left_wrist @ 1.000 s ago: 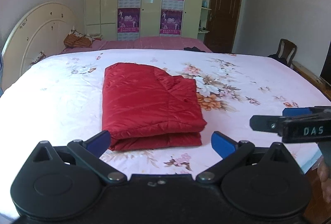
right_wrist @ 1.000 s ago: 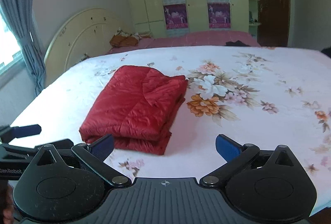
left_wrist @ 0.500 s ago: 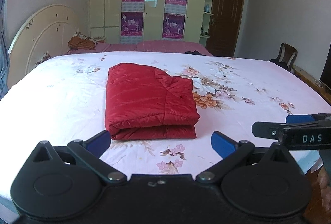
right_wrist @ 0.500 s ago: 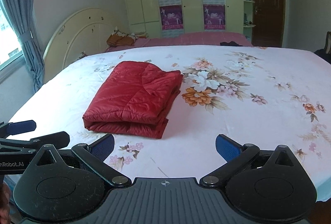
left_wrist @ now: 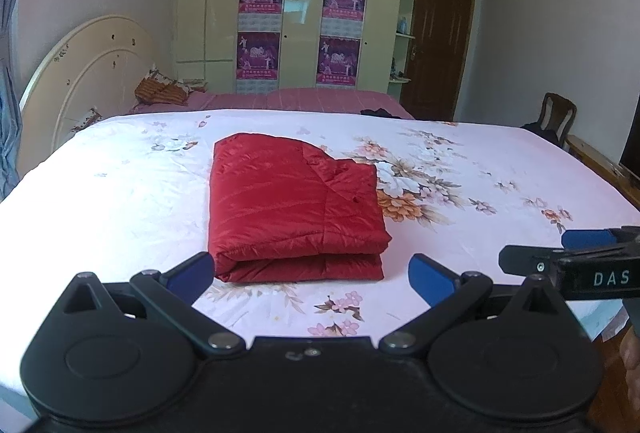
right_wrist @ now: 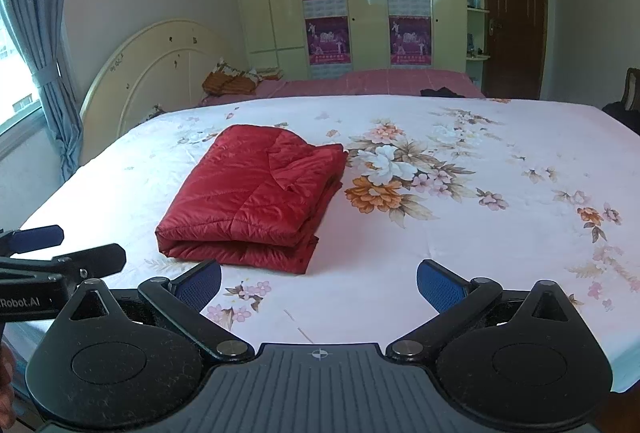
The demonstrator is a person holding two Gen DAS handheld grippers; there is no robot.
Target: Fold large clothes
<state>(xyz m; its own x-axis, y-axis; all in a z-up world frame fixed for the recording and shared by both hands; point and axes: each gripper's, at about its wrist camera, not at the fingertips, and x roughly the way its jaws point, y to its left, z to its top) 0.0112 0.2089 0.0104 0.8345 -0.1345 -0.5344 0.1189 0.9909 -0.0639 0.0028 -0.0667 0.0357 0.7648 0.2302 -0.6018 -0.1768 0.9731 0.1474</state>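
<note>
Left wrist view first: the headboard (left_wrist: 80,73) stands at the far left edge of the floral bedsheet (left_wrist: 100,201), and the left gripper (left_wrist: 310,273) hovers off the near edge of the bed with its blue pads spread wide and nothing between them. Just past its fingertips lies the red quilted garment (left_wrist: 294,205), a puffy jacket or the like, already folded into a compact rectangle. It sits left of the bed's middle, with the big printed flowers just beside its right edge. Further right in this view, the right gripper (left_wrist: 568,253) shows from the side, apart from the cloth.

In the right wrist view the same order holds: the left gripper's arm pokes in at the left, the garment (right_wrist: 256,197) lies ahead and to the left, and the right gripper (right_wrist: 318,283) is wide open, empty, over bare sheet.

My judgement is that the folding itself is done and this is the release or check step. The next move calls for little: perhaps a pat to square the stack, or leaving it be.

The bundle looks thick and springy, with two stacked layers showing along the near fold. The top layer has a slightly uneven right rear corner, where a flap sits a bit raised. Its shiny shell seems slippery, so layers could slide if nudged.
</note>
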